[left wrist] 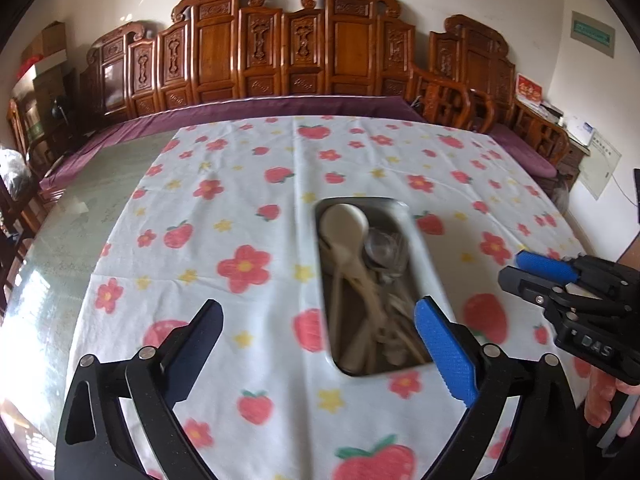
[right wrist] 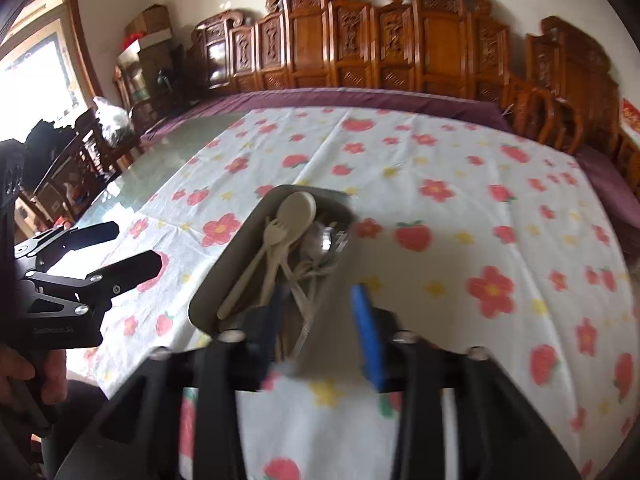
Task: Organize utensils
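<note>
A rectangular metal tray (left wrist: 423, 248) lies on the flowered tablecloth and holds a pile of cream plastic spoons (left wrist: 345, 222), forks and a few steel utensils (left wrist: 384, 250). My left gripper (left wrist: 320, 350) is open and empty, with the tray's near end between its fingers. In the right wrist view the tray (right wrist: 236, 264) lies just ahead, with a cream spoon (right wrist: 294, 210) and fork inside. My right gripper (right wrist: 320, 320) is open and empty, just short of the tray's near end. It also shows at the right edge of the left wrist view (left wrist: 520, 270).
A white cloth with red flowers and strawberries (left wrist: 248, 264) covers most of a glass-topped table (left wrist: 80, 216). Carved wooden benches (left wrist: 280, 48) with purple cushions line the far wall. Chairs and a bag stand at the left (right wrist: 112, 120).
</note>
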`<state>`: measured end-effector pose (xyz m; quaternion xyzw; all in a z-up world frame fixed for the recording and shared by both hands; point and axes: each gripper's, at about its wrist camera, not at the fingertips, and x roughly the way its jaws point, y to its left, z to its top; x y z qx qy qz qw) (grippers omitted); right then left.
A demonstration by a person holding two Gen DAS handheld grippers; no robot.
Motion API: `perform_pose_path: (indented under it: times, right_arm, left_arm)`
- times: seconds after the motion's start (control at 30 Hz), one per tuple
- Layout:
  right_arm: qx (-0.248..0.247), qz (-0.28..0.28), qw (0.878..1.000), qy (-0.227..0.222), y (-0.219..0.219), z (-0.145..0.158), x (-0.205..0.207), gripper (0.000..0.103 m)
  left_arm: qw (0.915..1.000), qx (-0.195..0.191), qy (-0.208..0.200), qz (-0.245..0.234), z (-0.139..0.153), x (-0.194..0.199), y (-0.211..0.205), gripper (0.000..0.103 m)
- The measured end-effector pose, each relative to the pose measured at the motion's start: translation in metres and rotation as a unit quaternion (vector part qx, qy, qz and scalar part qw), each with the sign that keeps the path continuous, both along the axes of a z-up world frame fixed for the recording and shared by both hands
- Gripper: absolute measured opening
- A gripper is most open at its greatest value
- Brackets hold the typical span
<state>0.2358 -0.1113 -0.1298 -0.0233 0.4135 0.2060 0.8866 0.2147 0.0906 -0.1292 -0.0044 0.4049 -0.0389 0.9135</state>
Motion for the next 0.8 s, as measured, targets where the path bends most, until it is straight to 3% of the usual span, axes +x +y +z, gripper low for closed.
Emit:
perform_pose_path:
  times: [0.07,0.13,0.23,0.43,0.8]
  right_arm:
    - [0.000,-0.011,1.000,-0.011,-0.013,0.010,-0.012,0.061]
    - [0.003,-0.024,0.999,-0.024,-0.029,0.023,-0.026,0.082]
    - [0.008,-0.038,0.998,-0.049,-0.052,0.044,-0.046,0.099]
    - [0.009,-0.061,0.995,-0.082,-0.085,0.081,-0.072,0.101]
    - [0.038,-0.064,0.978,-0.195,-0.110,0.165,-0.137,0.101]
  left_arm:
    - [1.0000,0.002,-0.001,-0.003,0.007,-0.008,-0.013,0.095]
    - [0.9999,-0.001,-0.007,-0.007,0.016,-0.018,-0.026,0.096]
    - [0.9997,-0.001,-0.019,-0.013,0.031,-0.032,-0.044,0.096]
    - [0.9985,0.015,-0.049,-0.016,0.069,-0.053,-0.078,0.096]
    - [0.9888,0.018,-0.148,-0.006,0.149,-0.110,-0.100,0.096]
